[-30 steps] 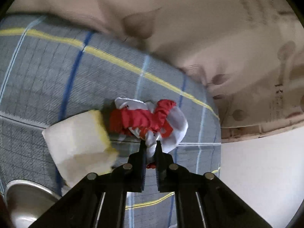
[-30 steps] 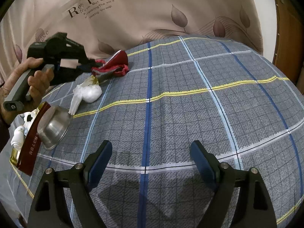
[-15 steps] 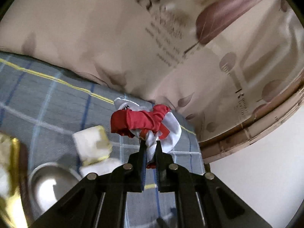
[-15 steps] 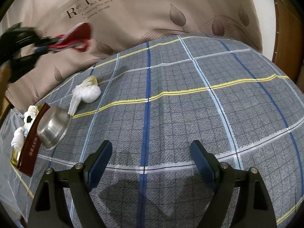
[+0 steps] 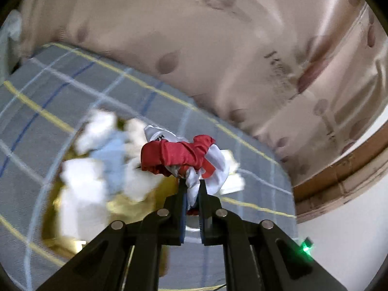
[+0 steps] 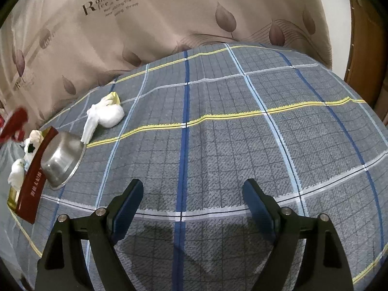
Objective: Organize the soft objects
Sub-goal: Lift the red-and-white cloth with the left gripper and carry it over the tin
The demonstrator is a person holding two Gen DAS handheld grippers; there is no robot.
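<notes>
My left gripper [image 5: 192, 189] is shut on a red and white cloth bundle [image 5: 179, 155] and holds it in the air above a gold-lined box [image 5: 116, 203] with white and pale blue soft items [image 5: 104, 160] in it, blurred. The cloth also shows at the far left of the right wrist view [image 6: 12, 125]. My right gripper [image 6: 191, 198] is open and empty, low over the plaid tablecloth [image 6: 242, 126]. A white soft bundle with a yellow edge [image 6: 106, 115] lies on the cloth at the back left.
A steel bowl [image 6: 61, 161] lies tilted against the red-sided box [image 6: 34, 181] at the table's left edge. A beige leaf-print curtain [image 6: 169, 12] hangs behind the table. A wooden door frame [image 6: 366, 48] stands at the right.
My left gripper has carried the red and white cloth up off the table and leftward, to above the box. The right gripper has not moved.
</notes>
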